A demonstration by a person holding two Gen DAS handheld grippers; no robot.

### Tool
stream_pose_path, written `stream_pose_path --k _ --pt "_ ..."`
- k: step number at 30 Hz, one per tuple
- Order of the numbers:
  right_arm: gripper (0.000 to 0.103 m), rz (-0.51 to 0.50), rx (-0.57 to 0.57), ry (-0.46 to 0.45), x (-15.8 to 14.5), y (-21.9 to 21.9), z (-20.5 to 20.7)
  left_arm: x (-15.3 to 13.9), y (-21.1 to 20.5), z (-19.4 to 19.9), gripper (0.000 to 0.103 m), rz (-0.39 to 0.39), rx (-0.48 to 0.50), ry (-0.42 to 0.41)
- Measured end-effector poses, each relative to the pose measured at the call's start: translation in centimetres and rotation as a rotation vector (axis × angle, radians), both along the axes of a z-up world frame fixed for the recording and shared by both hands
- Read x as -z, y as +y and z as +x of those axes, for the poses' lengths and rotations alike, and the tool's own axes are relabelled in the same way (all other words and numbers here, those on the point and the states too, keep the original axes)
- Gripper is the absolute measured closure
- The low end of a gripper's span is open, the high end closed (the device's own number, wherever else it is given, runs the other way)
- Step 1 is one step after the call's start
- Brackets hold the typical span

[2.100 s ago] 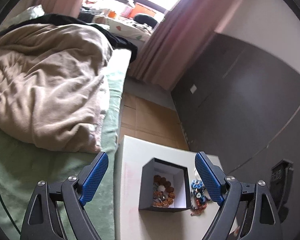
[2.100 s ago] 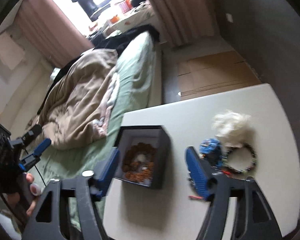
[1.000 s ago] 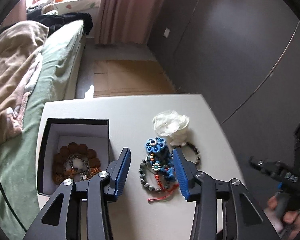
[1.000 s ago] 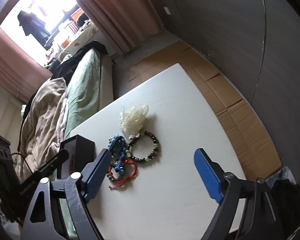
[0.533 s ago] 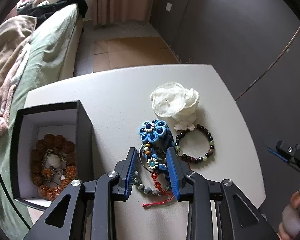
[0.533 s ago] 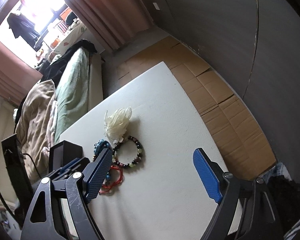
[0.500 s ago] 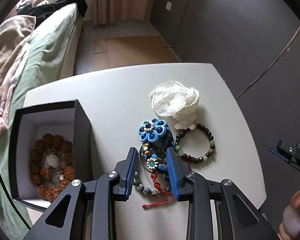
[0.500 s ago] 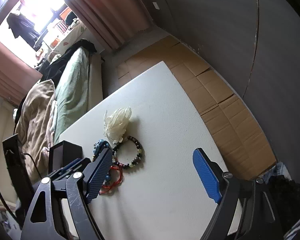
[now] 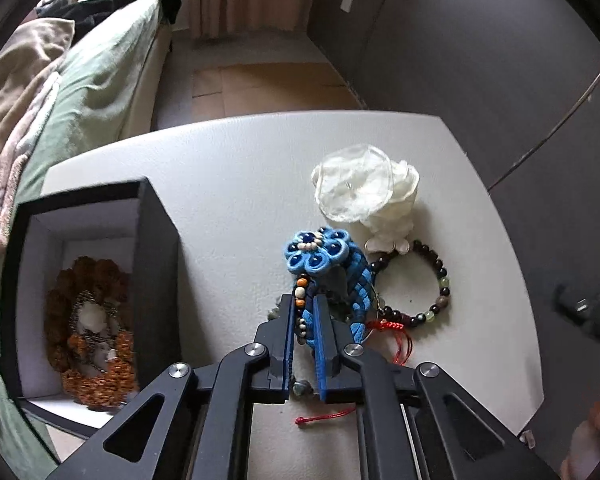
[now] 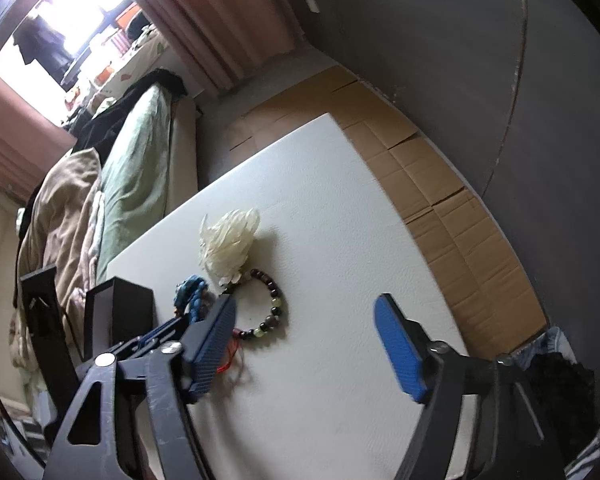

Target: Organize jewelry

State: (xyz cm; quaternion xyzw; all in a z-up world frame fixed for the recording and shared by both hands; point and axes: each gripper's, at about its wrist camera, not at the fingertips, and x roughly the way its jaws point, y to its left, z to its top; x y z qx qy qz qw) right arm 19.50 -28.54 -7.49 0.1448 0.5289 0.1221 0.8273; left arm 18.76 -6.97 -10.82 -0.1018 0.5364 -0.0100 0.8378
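Blue rubber pads of the left tool point(image 9: 303, 312) are closing on the braided blue bracelet point(image 9: 358, 280), with its beaded band pinched between them; the flower ornament at the bracelet's top stands clear of the pads. The bracelet sits on the white tabletop point(image 9: 236, 168), in a small heap of jewelry. A red cord bracelet point(image 9: 396, 330) trails out from under the heap, its loose end lying beside the tool's frame. A grey-green stone bracelet point(image 9: 302, 387) is mostly hidden under the tool, only a few beads showing. Just right of the heap lies one dark bead bracelet point(image 9: 440, 280) with a few pale green beads, and touching its upper edge is one white fabric flower point(image 9: 364, 192).

To the left stands one black box point(image 9: 156, 248), open at the top, white inside. It holds a ring of brown knobbly beads point(image 9: 88, 280) and an orange strand below it; how many pieces lie there is hard to tell, and the box's near corner is cut off by the tool's arm.

The right tool point(image 10: 304, 344) hangs over bare tabletop to the right of the heap, its jaws wide apart but closing, nothing between them. Its left pad covers part of the red cord. A green-sheeted bed point(image 10: 136, 176) with a beige quilt runs along the tabletop's far left side.
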Motion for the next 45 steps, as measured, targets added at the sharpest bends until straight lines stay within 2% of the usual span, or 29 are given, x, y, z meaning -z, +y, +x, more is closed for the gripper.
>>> stream_pose_path --k 1,8,16,19,24,27,37,41,43,45 --pt "0.042 -0.001 -0.01 0.004 0.2 0.3 0.0 -0.3 0.1 -0.1 0.094 -0.003 -0.001 -0.008" --pt "0.049 -0.005 -0.05 0.041 1.4 1.4 0.1 -1.8 1.1 -1.2 0.094 -0.042 -0.006 -0.035" --pt "0.063 0.042 -0.062 0.081 2.7 1.6 0.7 -3.8 3.5 -2.3 0.094 -0.162 -0.03 -0.084" --pt "0.071 0.054 -0.063 0.102 3.3 1.8 1.1 -4.4 3.9 -2.5 0.094 -0.176 -0.035 -0.101" --pt "0.071 0.029 -0.054 0.102 3.8 2.4 1.7 -5.4 4.8 -2.8 0.094 -0.2 -0.041 -0.132" --pt "0.071 -0.013 -0.065 0.081 3.6 3.4 1.9 -5.8 5.5 -3.1 0.094 -0.211 -0.051 -0.147" --pt "0.072 -0.311 -0.131 0.005 4.3 8.3 1.9 -6.3 7.1 -4.1 0.094 -0.225 -0.087 -0.182" --pt "0.076 -0.4 -0.164 -0.031 4.2 9.4 1.3 -6.7 7.1 -4.5 0.094 -0.218 -0.09 -0.193" --pt "0.087 -0.414 -0.195 -0.038 4.2 9.7 0.7 -6.9 7.1 -4.8 0.094 -0.211 -0.09 -0.2" --pt "0.09 -0.42 -0.212 -0.034 4.1 9.7 0.3 -7.2 7.1 -5.2 0.094 -0.205 -0.09 -0.209"
